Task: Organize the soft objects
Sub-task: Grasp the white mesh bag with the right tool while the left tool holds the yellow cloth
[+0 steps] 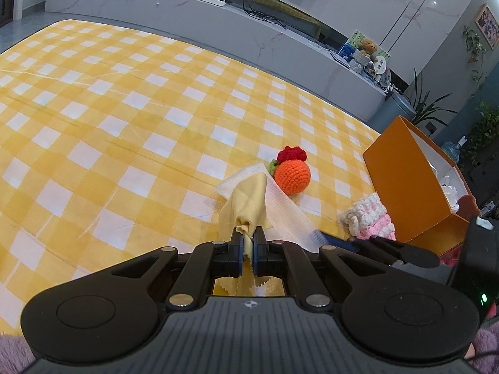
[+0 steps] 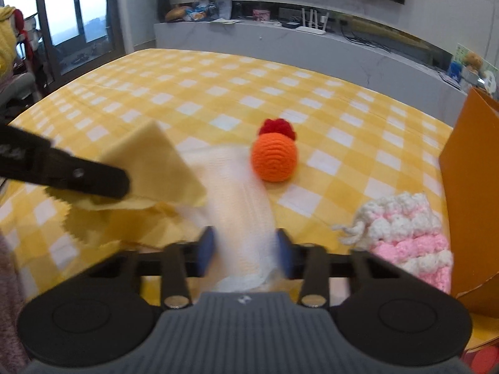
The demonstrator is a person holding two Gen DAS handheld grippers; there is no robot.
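Observation:
My left gripper is shut on a pale yellow cloth and holds it up off the checked tablecloth; the cloth also shows in the right wrist view. My right gripper is open, its fingers on either side of a white paper towel that lies on the table; the towel shows in the left wrist view too. An orange crocheted ball with a red top sits just beyond the towel. A pink and white crocheted piece lies at the right.
An orange box stands open at the right edge of the table, with white items inside. The yellow checked tablecloth stretches far to the left and back. A grey marble counter with a router runs behind the table.

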